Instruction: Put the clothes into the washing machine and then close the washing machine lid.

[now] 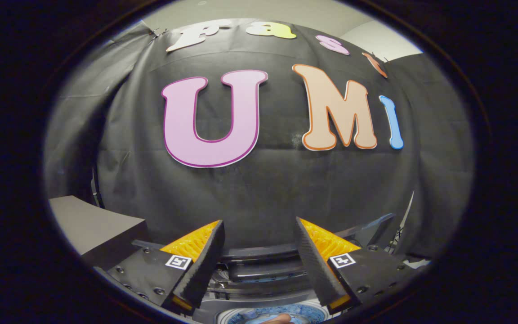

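Note:
My gripper (259, 234) is open, with a wide gap and nothing between its fingers. It hangs above the washing machine (263, 274), whose dark raised lid shows between and just beyond the fingers. Below the fingers a strip of the round tub opening (272, 312) shows, with blue patterned cloth (295, 310) lying inside it. A small pinkish patch sits on the cloth; I cannot tell what it is.
A grey box-like surface (92, 225) stands beside the machine on the left. The booth's black cloth wall (263, 193) rises close behind the machine. A dark panel edge (376, 229) juts up at the right rear.

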`<state>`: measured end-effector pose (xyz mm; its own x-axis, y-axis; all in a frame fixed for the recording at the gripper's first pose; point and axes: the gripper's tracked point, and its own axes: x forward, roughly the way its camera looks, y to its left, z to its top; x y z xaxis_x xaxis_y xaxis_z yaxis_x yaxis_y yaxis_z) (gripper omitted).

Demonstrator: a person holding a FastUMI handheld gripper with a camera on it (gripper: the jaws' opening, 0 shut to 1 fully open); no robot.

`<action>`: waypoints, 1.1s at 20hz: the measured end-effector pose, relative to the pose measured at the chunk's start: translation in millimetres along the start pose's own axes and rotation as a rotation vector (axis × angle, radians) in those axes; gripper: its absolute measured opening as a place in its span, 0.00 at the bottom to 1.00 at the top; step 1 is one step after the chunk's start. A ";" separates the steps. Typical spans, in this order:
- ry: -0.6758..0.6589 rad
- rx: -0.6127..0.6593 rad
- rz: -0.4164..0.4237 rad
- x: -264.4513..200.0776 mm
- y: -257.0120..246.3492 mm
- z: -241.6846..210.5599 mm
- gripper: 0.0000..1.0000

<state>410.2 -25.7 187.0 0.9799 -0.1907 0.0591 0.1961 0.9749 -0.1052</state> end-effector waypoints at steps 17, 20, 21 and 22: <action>-0.008 0.038 0.008 -26.7 -1.5 -4.2 0.95; -0.046 0.092 0.009 -28.0 -2.2 0.5 0.94; -0.050 0.101 0.005 -28.0 -3.2 2.1 0.94; -0.049 0.101 0.000 -27.8 -3.2 2.4 0.93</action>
<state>382.2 -23.2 188.1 0.9763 -0.1878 0.1079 0.1893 0.9819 -0.0043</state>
